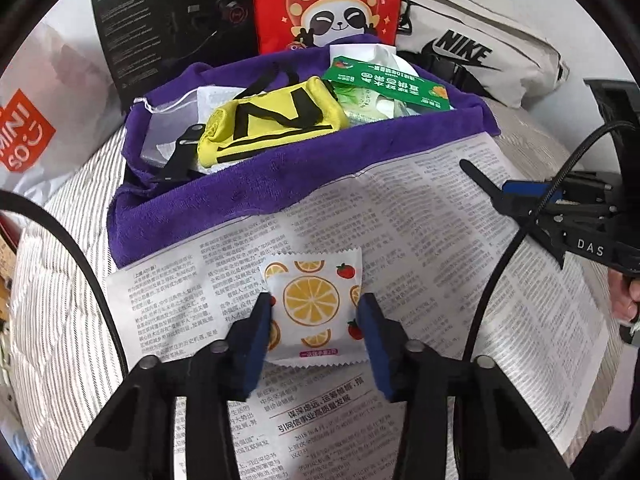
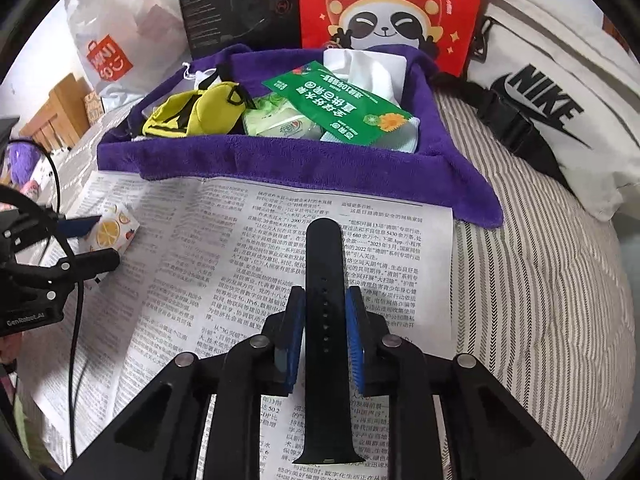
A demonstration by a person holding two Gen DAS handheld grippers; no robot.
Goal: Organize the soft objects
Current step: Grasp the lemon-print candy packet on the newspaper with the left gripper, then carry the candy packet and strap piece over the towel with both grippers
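Observation:
A white sachet printed with orange slices (image 1: 314, 304) lies on the newspaper (image 1: 420, 240). My left gripper (image 1: 316, 304) straddles it, pads at both of its sides, holding it. It also shows in the right wrist view (image 2: 110, 232). My right gripper (image 2: 325, 300) is shut on a black watch strap (image 2: 324, 280) that points away over the newspaper (image 2: 200, 260). A purple cloth tray (image 1: 224, 196) behind holds a yellow pouch (image 1: 272, 124), a green packet (image 1: 384, 84) and white tissues (image 2: 372, 68).
A red panda bag (image 1: 328, 0), a black box (image 1: 172, 20), a white Nike bag (image 1: 480, 52) and a Miniso bag (image 1: 28, 136) stand behind the tray. Everything rests on a striped bedcover (image 2: 540, 300). A cable (image 1: 500, 264) hangs at the right.

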